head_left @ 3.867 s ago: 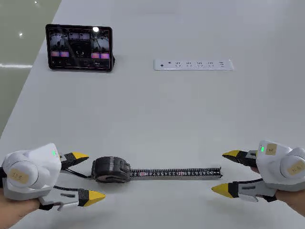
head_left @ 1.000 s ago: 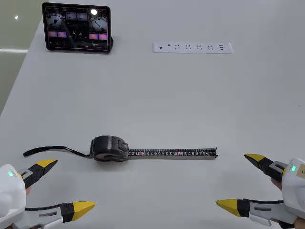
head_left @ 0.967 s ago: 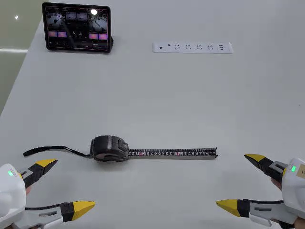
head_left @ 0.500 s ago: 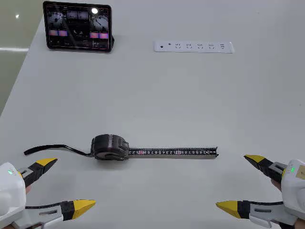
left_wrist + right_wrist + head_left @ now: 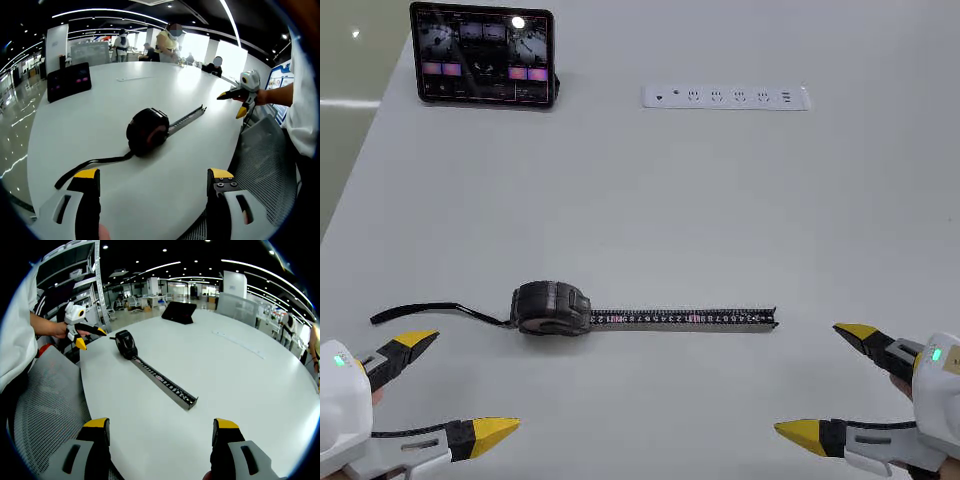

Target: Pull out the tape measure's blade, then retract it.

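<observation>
A black tape measure point(image 5: 551, 308) point(image 5: 148, 131) point(image 5: 126, 344) lies on the white table with its blade point(image 5: 682, 319) point(image 5: 163, 381) drawn out to the right and flat on the surface. Its wrist strap point(image 5: 432, 312) point(image 5: 90, 166) trails left. My left gripper point(image 5: 438, 387) point(image 5: 153, 176) stands open near the table's front left, short of the case, holding nothing. My right gripper point(image 5: 828, 381) point(image 5: 159, 426) stands open at the front right, a little beyond the blade's hooked end point(image 5: 774, 319) point(image 5: 191, 402), also holding nothing.
A tablet point(image 5: 484, 55) stands propped at the back left. A white power strip point(image 5: 726, 97) lies at the back centre. A grey mesh chair point(image 5: 45, 395) sits by the table edge, and people stand in the room behind point(image 5: 167, 44).
Since 3.9 s ago both grippers have drawn back from the tape measure toward the front edge, and the strap has come into sight. Over the last second nothing has visibly moved.
</observation>
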